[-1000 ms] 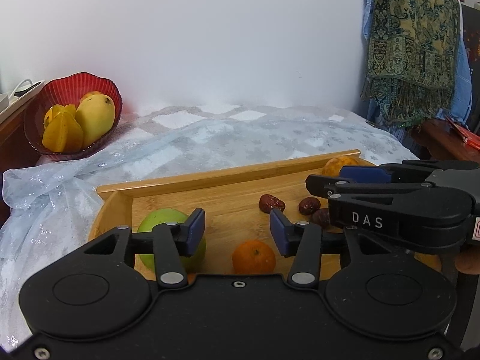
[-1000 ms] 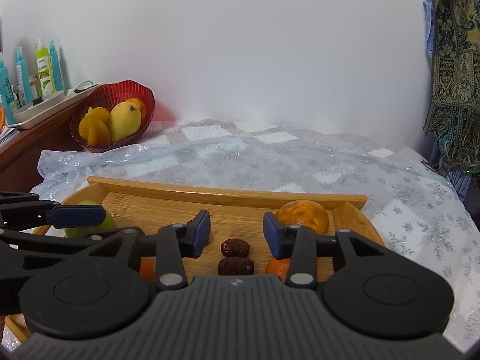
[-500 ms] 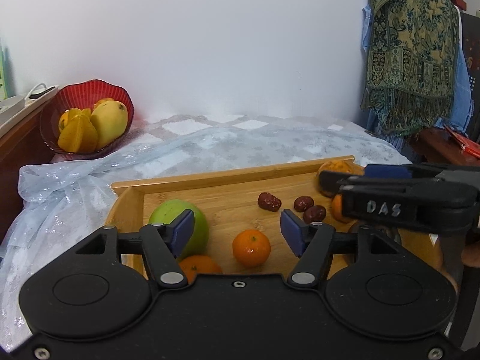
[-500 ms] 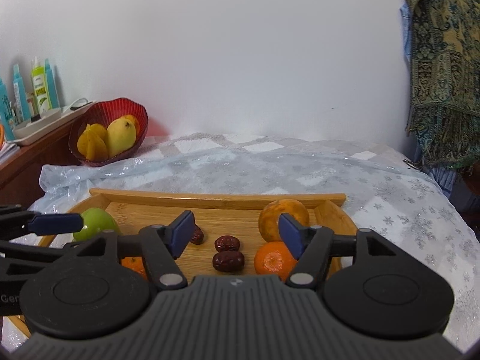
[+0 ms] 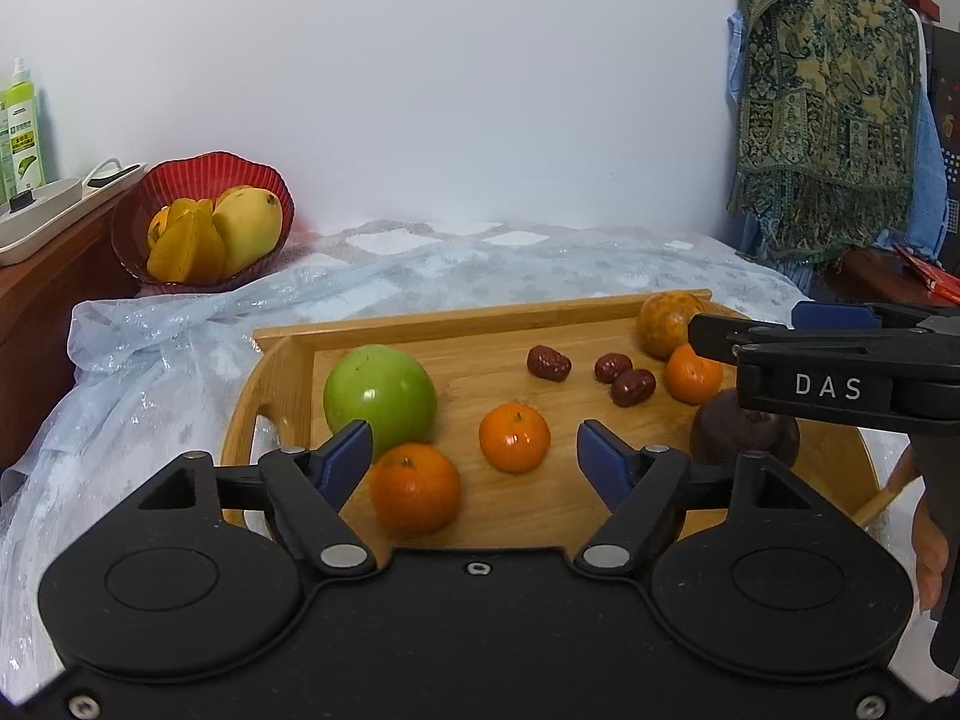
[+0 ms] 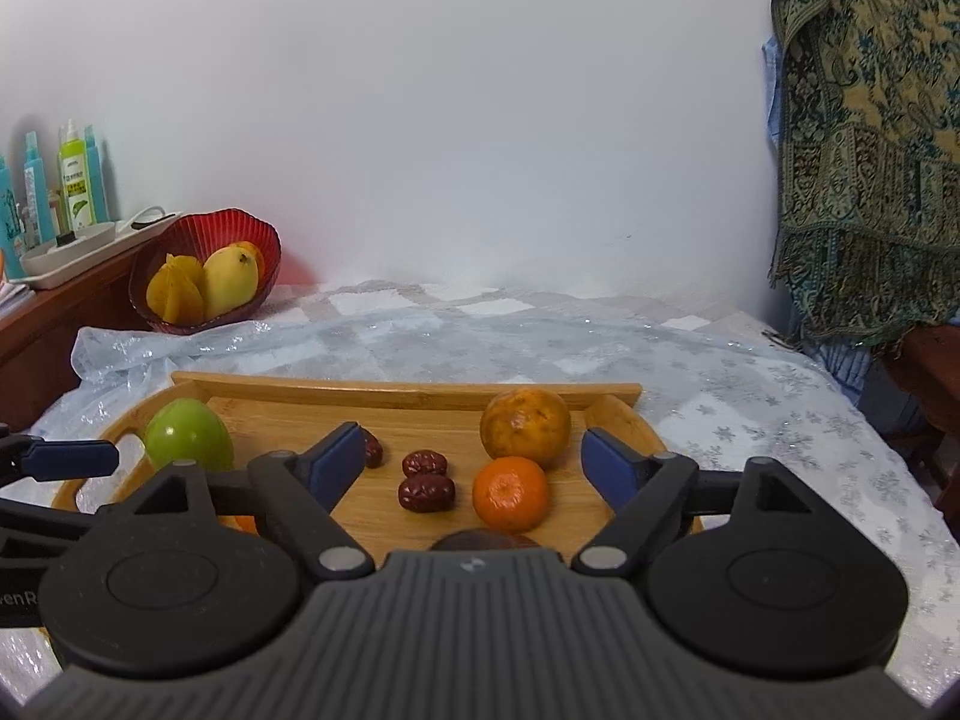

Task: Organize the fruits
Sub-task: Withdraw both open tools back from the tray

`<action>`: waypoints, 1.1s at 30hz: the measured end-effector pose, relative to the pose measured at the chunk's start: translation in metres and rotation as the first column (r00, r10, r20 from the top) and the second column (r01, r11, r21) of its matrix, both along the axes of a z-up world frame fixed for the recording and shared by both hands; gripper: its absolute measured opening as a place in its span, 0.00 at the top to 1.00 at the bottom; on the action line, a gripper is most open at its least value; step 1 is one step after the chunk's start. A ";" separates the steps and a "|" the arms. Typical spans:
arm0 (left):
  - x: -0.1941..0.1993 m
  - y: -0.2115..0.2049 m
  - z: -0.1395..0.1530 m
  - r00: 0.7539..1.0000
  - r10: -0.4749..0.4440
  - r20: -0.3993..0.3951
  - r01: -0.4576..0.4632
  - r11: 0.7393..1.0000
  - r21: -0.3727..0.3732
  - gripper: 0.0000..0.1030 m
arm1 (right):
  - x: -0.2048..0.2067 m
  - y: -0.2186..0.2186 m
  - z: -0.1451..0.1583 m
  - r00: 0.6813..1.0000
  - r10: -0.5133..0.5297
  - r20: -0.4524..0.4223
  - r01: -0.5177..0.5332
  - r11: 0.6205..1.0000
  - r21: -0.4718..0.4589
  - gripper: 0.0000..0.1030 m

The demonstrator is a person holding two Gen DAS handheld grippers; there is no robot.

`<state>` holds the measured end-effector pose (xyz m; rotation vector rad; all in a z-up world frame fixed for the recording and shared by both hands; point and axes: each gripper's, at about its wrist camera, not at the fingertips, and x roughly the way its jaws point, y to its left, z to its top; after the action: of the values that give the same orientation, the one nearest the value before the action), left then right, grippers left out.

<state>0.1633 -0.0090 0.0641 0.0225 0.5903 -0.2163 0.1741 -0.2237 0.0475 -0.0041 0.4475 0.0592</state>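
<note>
The left tongs (image 5: 474, 450) stand spread with nothing pinched; their jaws have just been opening, and between the blue pads lie two small oranges, one at the near left (image 5: 414, 495) close to the left pad and one a little further out (image 5: 514, 437), both resting free on the wooden tray (image 5: 480, 318). Just beyond the left pad sits the green apple (image 5: 379, 399), touching or nearly touching the nearer orange. The right tongs (image 6: 474, 459) are likewise spread and empty, jaws just opened wider, framing a third small orange (image 6: 510, 493) with a larger mottled orange fruit (image 6: 525, 425) just behind it and two dark dates (image 6: 426, 480) to its left; a third date (image 6: 373, 450) peeks out past the left pad. A dark round fruit (image 5: 744, 435) lies at the tray's near right, half hidden under the right tongs in the left view.

The relation that matters: each pair of tongs has a roundish orange straight ahead and slightly below, so no long axis dictates the wrist angle. The left hand is nearer the apple and the two left oranges, the right hand nearer the right-side cluster. The red bowl (image 6: 204, 273), already holding yellow fruit, stands well apart at the far left on the cloth-covered surface (image 6: 600, 348), probably the destination, and closer to the left hand.
</note>
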 end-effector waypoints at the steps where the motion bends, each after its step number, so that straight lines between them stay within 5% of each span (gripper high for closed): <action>1: -0.002 0.000 -0.001 1.000 -0.001 0.002 0.001 1.000 0.002 0.26 | -0.002 0.000 -0.001 1.000 -0.003 0.002 0.003 1.000 -0.002 0.13; 33: -0.043 0.015 -0.016 0.999 0.033 0.014 -0.033 0.999 -0.003 0.16 | -0.053 -0.005 -0.024 0.999 -0.052 0.016 0.052 0.999 0.000 0.00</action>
<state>0.1202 0.0064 0.0477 0.0114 0.5759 -0.1845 0.1210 -0.2286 0.0235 0.0066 0.4314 0.0077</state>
